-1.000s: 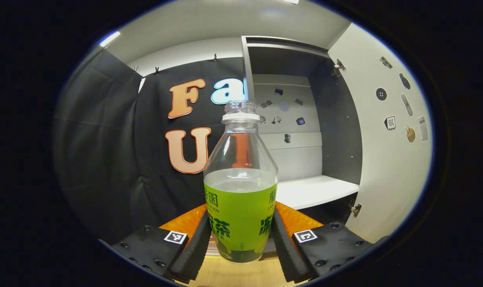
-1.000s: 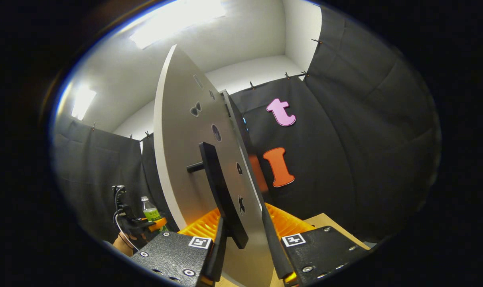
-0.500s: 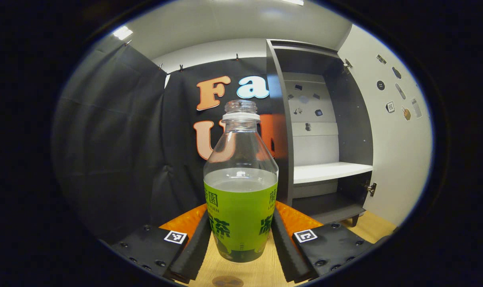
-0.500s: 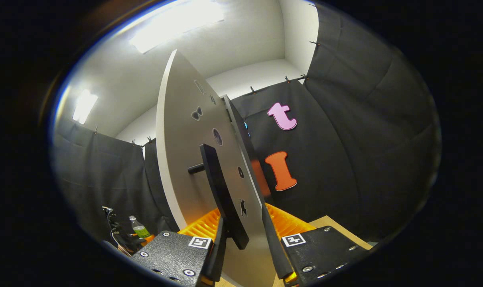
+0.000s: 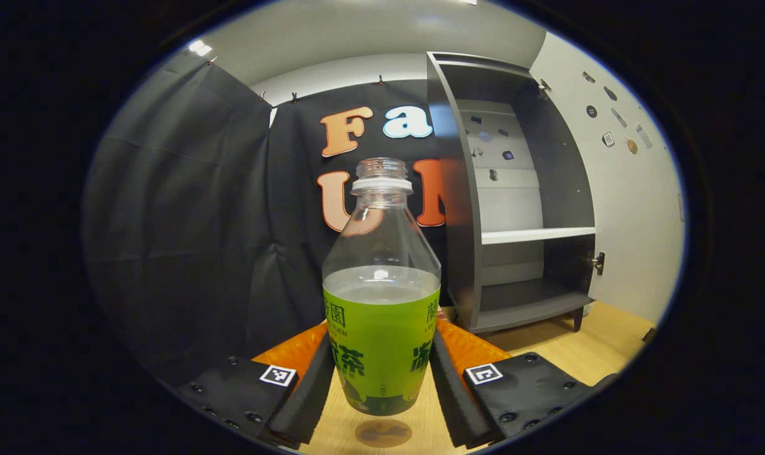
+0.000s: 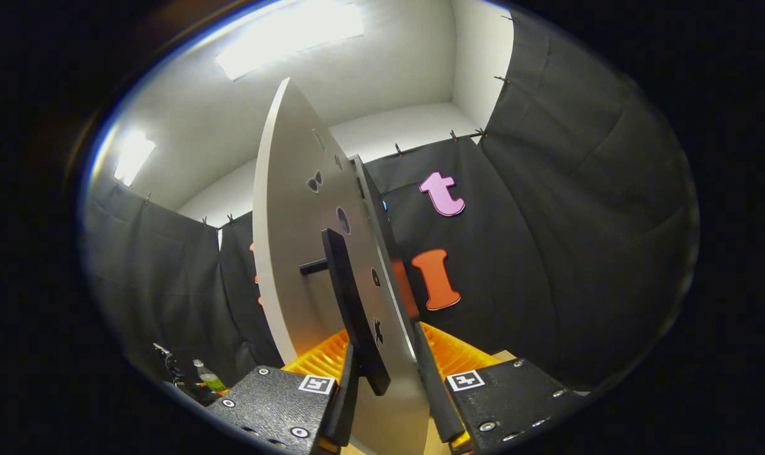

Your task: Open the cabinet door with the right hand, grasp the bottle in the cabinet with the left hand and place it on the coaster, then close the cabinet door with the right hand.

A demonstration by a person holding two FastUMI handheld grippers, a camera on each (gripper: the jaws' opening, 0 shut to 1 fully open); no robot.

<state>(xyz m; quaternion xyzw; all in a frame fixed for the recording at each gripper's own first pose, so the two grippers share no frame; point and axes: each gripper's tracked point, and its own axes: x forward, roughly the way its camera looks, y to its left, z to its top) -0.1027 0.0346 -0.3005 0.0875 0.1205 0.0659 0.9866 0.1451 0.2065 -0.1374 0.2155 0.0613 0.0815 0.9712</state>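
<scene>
A clear bottle with a green label stands upright between my left gripper's fingers, which are shut on its lower body. A round brown coaster lies on the wooden table just beneath the bottle, with a small gap between them. To the right stands the grey cabinet, its white door swung wide. In the right gripper view, my right gripper is shut on the door's black handle. Far off at lower left are the bottle and the left gripper.
The cabinet has a white shelf and a bare bottom compartment. Black cloth walls close the booth behind and to the left. The open door stands edge-on in front of the right gripper.
My left gripper has carried the bottle out and away from the cabinet and lower toward the table; the coaster has come into view under it. The right gripper has stayed on the handle.
</scene>
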